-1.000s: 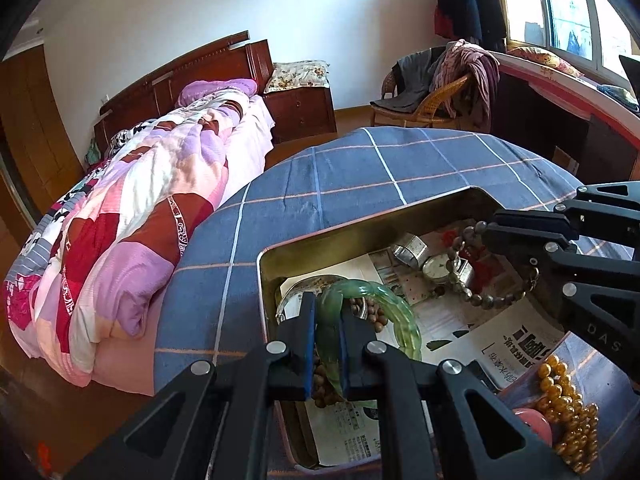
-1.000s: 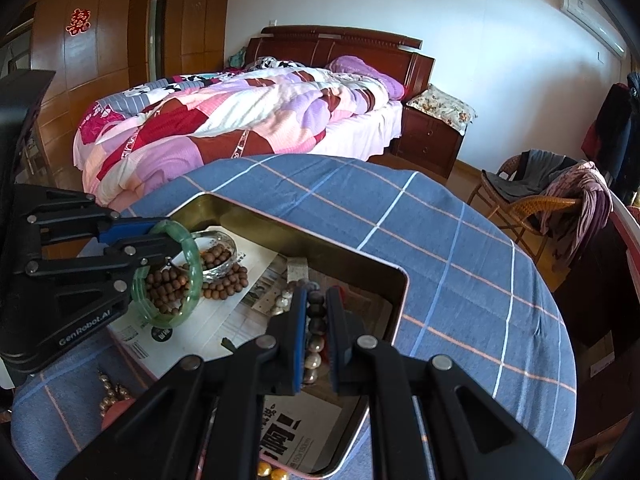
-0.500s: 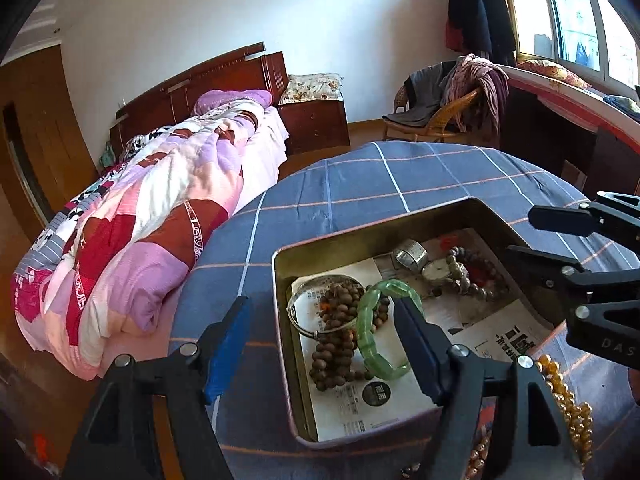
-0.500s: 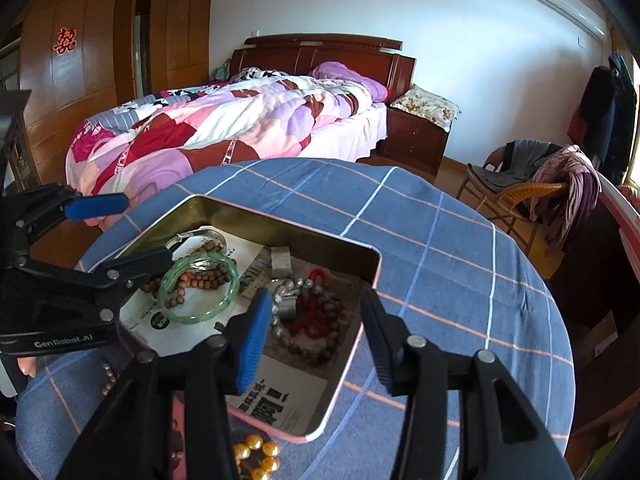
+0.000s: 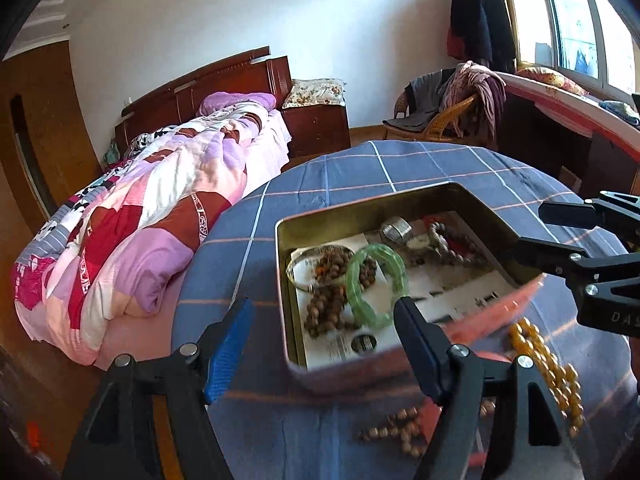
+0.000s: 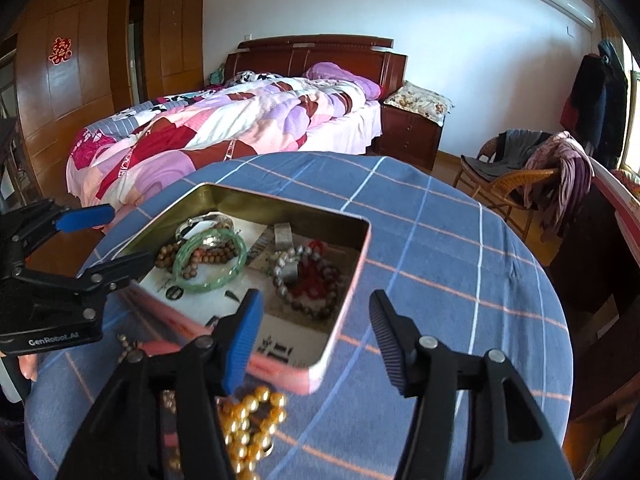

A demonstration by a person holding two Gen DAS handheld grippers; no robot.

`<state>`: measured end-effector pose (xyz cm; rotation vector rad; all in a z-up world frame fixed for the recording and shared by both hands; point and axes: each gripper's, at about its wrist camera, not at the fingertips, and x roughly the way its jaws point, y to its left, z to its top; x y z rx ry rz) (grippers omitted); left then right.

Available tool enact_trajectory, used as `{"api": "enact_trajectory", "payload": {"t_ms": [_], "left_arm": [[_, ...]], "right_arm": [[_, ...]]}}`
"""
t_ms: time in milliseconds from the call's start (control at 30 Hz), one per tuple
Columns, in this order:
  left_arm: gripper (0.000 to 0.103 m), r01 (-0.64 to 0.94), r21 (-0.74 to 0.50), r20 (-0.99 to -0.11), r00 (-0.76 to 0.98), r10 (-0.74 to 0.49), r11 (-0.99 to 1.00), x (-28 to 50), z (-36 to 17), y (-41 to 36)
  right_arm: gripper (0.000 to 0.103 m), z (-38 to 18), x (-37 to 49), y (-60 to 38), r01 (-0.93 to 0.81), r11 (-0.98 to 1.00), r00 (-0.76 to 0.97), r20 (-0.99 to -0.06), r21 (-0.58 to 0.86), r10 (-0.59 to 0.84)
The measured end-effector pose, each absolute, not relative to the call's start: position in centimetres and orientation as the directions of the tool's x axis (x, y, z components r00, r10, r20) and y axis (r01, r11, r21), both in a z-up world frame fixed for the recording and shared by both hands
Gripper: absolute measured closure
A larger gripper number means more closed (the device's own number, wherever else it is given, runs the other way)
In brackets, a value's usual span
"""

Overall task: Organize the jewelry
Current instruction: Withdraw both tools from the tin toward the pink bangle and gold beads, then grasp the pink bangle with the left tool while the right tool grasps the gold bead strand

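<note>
Right wrist view: green bangle [image 6: 211, 259] and dark bead bracelet [image 6: 308, 280] lie in tin [image 6: 352, 264]; gold beads [image 6: 248, 420] remain outside; right gripper [image 6: 316, 336], just widening, and left gripper [image 5: 324, 344] both empty, jaws apart.

At lower centre of the frame, the black left gripper [image 5: 322, 322] is standing wide, nothing between its just-opened jaws. Beyond it, a translucent green bangle [image 5: 374, 285] is lying inside the rectangular gold-walled tin [image 5: 285, 280], leaning on brown wooden beads [image 5: 326, 310].
</note>
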<state>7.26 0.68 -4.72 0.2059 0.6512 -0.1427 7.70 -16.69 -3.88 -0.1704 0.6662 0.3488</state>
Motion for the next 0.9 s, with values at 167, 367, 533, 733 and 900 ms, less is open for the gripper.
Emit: {"api": "enact_trajectory", "payload": {"t_ms": [167,367,533,733,900], "left_arm": [[0.030,0.191,0.157,-0.612,0.789,-0.056,0.969,5.1,-5.1,0.5],[0.030,0.197,0.140,-0.630,0.774,-0.066,0.970,4.2,-5.7,-0.5],[0.030,0.228,0.116,-0.658,0.746,-0.097,0.967,3.5,-6.9,-1.6],[0.051,0.281,0.113,-0.691,0.711,-0.128,0.953,3.5,-8.5,-2.7],[0.091,0.320,0.079,-0.703,0.690,-0.175,0.944,3.6,-9.0,-2.9]], "right_arm": [[0.043,-4.3,6.2,-17.4,-0.363,0.931,0.726,-0.640,-0.045,0.252],[0.039,-5.2,4.5,-18.3,-0.344,0.939,0.720,-0.650,-0.032,0.242],[0.037,-6.3,3.8,-18.8,-0.333,0.943,0.711,-0.663,-0.022,0.236],[0.037,-6.5,4.1,-18.6,-0.337,0.941,0.707,-0.668,-0.028,0.233],[0.036,-6.7,3.9,-18.4,-0.344,0.938,0.704,-0.673,-0.042,0.227]]}}
